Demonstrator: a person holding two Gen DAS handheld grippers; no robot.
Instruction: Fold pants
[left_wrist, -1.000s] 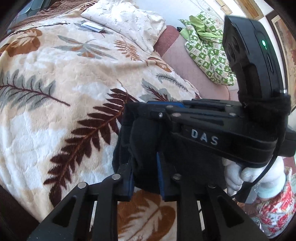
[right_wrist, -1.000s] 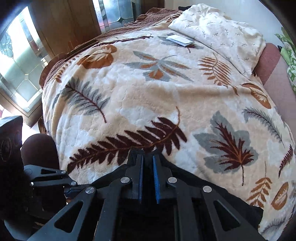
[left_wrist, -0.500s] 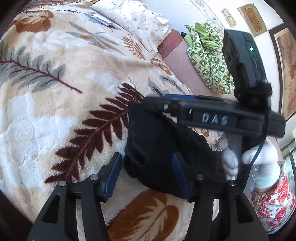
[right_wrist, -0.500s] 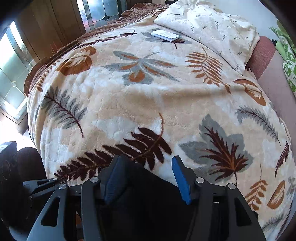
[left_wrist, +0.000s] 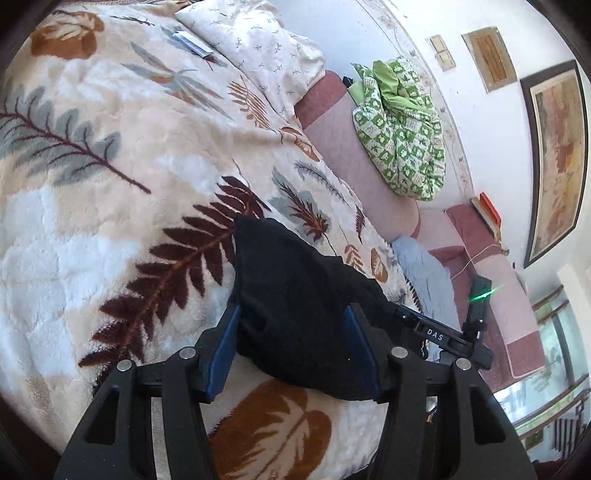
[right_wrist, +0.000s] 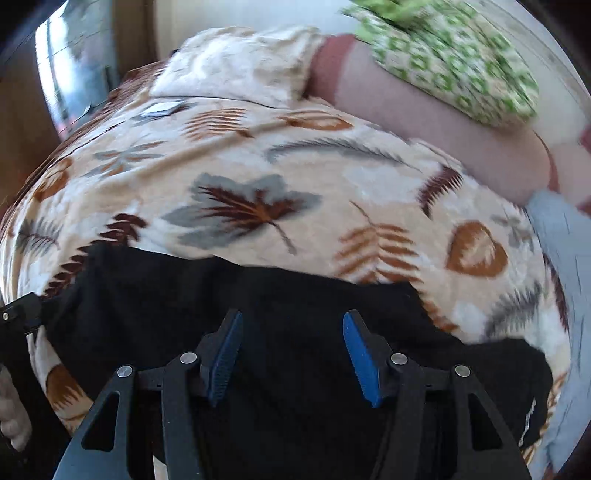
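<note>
We have just let go: a second ago both tools were pinched shut on the black pants (left_wrist: 295, 306), and now the left tool (left_wrist: 291, 350) and the right tool (right_wrist: 293, 360) both stand wide open, blue pads apart with nothing between them. The pants lie as a dark folded bundle on the leaf-patterned blanket (left_wrist: 110, 155) near the bed's front edge, below our tools. We judge this fold laid down and released; what remains is likely smoothing or one more fold. The right view is blurred, so that tool seems to be swinging away. We see no containers here; a pillow (left_wrist: 255, 48) and green quilt (left_wrist: 402, 125) sit farther off.
</note>
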